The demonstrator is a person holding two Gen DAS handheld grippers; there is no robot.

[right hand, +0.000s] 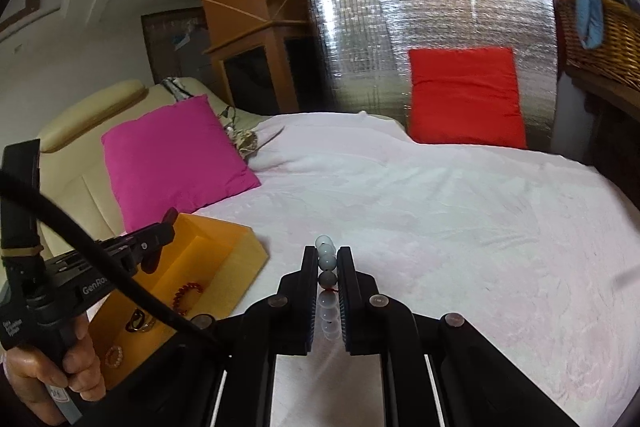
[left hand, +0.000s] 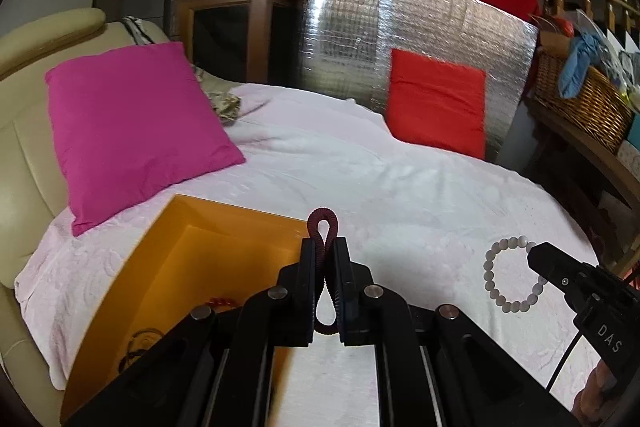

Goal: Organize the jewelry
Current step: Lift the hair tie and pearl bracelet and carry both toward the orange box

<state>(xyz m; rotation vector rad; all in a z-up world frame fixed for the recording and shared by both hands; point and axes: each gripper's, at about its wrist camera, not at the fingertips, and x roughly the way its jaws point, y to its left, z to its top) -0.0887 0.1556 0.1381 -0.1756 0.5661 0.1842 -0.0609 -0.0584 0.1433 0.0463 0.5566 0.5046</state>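
Observation:
My left gripper [left hand: 324, 247] is shut on a dark red coiled hair tie [left hand: 322, 223], held over the right edge of the open orange box [left hand: 168, 227]. The left gripper also shows in the right wrist view [right hand: 166, 223] above the box [right hand: 240, 247]. My right gripper [right hand: 325, 255] is shut on a pale grey bead bracelet [right hand: 325, 251]. In the left wrist view the bracelet [left hand: 490, 267] hangs as a ring from the right gripper [left hand: 534, 257] above the bedspread. Inside the box lie a red bead bracelet [right hand: 188, 293], a dark ring-like piece [right hand: 138, 321] and a small pale bracelet [right hand: 114, 355].
A pale pink bedspread [right hand: 440, 227] covers the surface. A magenta pillow [left hand: 132, 131] leans on a cream headboard at the left. A red cushion [left hand: 438, 103] stands against a silver foil panel [left hand: 420, 27] at the back. A wicker basket [left hand: 584, 103] sits at the right.

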